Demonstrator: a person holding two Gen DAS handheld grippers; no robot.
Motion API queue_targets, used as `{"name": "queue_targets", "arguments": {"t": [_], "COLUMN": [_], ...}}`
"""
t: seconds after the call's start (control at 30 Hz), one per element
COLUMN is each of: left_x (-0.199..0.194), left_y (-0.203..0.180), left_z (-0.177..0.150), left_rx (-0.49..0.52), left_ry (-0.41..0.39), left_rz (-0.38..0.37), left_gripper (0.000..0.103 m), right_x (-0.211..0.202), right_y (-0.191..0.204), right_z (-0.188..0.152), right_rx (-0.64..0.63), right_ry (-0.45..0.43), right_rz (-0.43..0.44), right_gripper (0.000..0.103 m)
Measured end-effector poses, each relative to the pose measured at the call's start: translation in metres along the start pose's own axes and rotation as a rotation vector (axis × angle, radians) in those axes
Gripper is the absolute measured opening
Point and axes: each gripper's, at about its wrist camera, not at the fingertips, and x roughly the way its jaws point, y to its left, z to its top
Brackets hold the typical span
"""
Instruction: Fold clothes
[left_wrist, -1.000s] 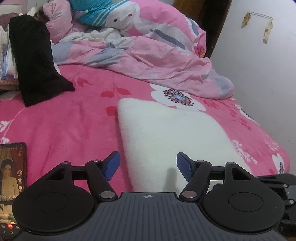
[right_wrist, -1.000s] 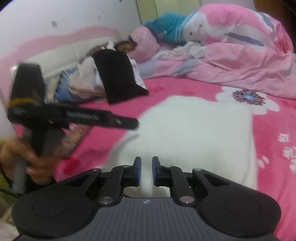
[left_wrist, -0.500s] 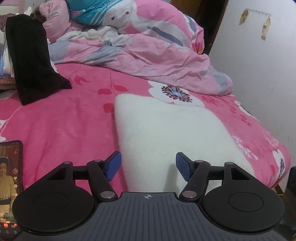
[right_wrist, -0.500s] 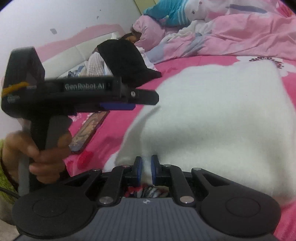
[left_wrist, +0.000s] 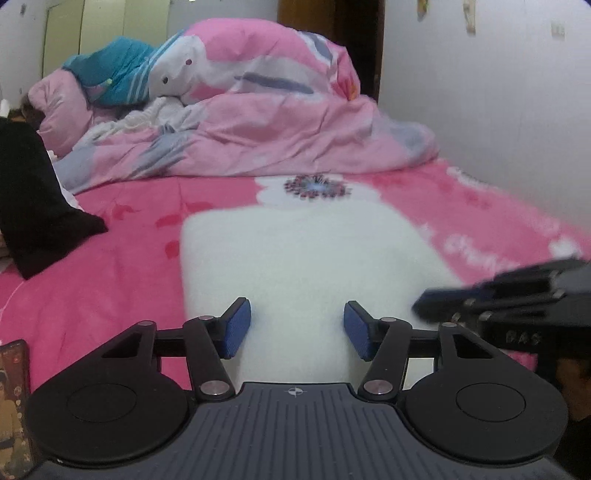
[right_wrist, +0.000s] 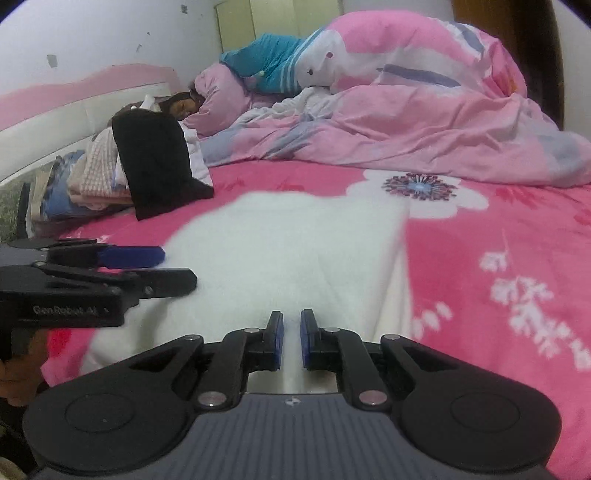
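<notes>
A white fluffy garment (left_wrist: 303, 254) lies folded flat on the pink flowered bed sheet (left_wrist: 110, 266); it also shows in the right wrist view (right_wrist: 295, 254). My left gripper (left_wrist: 297, 326) is open, low at the garment's near edge, with the fabric lying between its blue pads. My right gripper (right_wrist: 291, 339) has its pads nearly together with a narrow gap, at the garment's near edge; whether fabric is pinched is unclear. Each gripper shows in the other's view: the right one (left_wrist: 517, 295), the left one (right_wrist: 110, 273).
A rumpled pink duvet (left_wrist: 277, 122) with a teal cloth (left_wrist: 114, 74) fills the back of the bed. A black garment (right_wrist: 155, 162) lies over a stack of folded clothes (right_wrist: 96, 177) at the left. A phone (left_wrist: 13, 387) lies at the near left. A white wall (left_wrist: 498, 110) runs along the right.
Both grippers have dropped low to the garment's near edge. The left gripper's jaws have narrowed a little. The right gripper has pulled back and now sits beside the left one.
</notes>
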Motion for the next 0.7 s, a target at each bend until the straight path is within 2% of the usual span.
{"name": "queue_targets", "arguments": {"t": [0.1,0.27,0.3,0.4,0.53,0.7], "left_x": [0.001,0.001,0.001,0.0,-0.002,-0.005], "left_y": [-0.001,0.003,0.002,0.002,0.007,0.029], "left_z": [-0.002,-0.001,-0.001,-0.001,0.009,0.033], "left_rx": [0.018,0.001,0.0,-0.002,-0.007,-0.069], "left_ry": [-0.006,0.0,-0.001,-0.002,-0.002,-0.066], "left_rz": [0.003,-0.005,-0.002,-0.007,-0.017,-0.015], "left_gripper": [0.057,0.058,0.058,0.058,0.057,0.057], "right_x": [0.0,-0.016,-0.011,0.019,0.02,0.02], "right_y": [0.003,0.008,0.004,-0.007,-0.004,-0.006], "right_z": [0.01,0.035,0.036,0.015,0.016,0.015], "right_rx": [-0.014,-0.046,-0.039,-0.062,-0.093,-0.075], "right_ry": [0.037,-0.06,-0.057,-0.014,-0.005,-0.009], "right_rz": [-0.016,-0.05,-0.06,-0.057,-0.071,-0.067], "right_gripper": [0.009,0.01,0.011,0.01,0.01,0.01]}}
